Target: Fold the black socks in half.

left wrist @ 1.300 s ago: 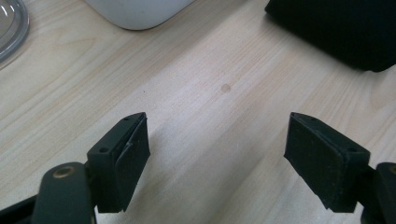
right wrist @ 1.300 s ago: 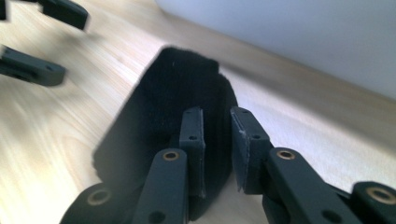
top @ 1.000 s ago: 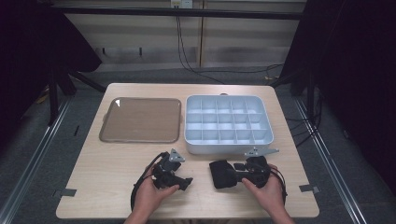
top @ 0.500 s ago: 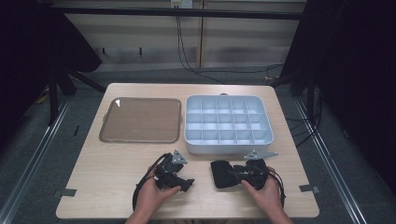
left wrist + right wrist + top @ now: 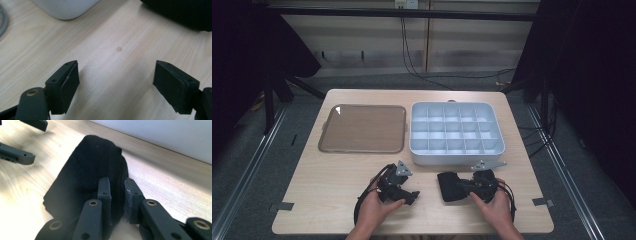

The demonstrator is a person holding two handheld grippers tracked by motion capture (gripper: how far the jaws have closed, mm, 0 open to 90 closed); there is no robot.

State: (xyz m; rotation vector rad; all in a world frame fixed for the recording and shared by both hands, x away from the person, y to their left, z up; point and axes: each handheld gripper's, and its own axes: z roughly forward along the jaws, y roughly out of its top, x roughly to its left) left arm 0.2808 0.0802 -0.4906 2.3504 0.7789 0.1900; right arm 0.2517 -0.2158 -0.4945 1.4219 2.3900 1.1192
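Observation:
A black cloth point(image 5: 451, 186) lies crumpled on the wooden table point(image 5: 337, 175) near its front edge. My right gripper point(image 5: 468, 186) points left at it. In the right gripper view its jaws have just been closing, and my right gripper point(image 5: 117, 181) pinches a fold of the black cloth point(image 5: 87, 165) between its pads. My left gripper point(image 5: 409, 186) rests to the left of the cloth, pointing right. In the left gripper view my left gripper point(image 5: 116, 72) stands wide open over bare wood, with the black cloth point(image 5: 175, 12) farther ahead.
A white compartment box point(image 5: 457, 159) stands just behind both grippers, with a corner of the box point(image 5: 65, 7) in the left gripper view. A brown see-through tray point(image 5: 363, 128) lies at the back left. The left gripper's fingers point(image 5: 17, 156) show beyond the cloth.
The right hand has crept slightly left toward the cloth. The left hand and the cloth have stayed where they were.

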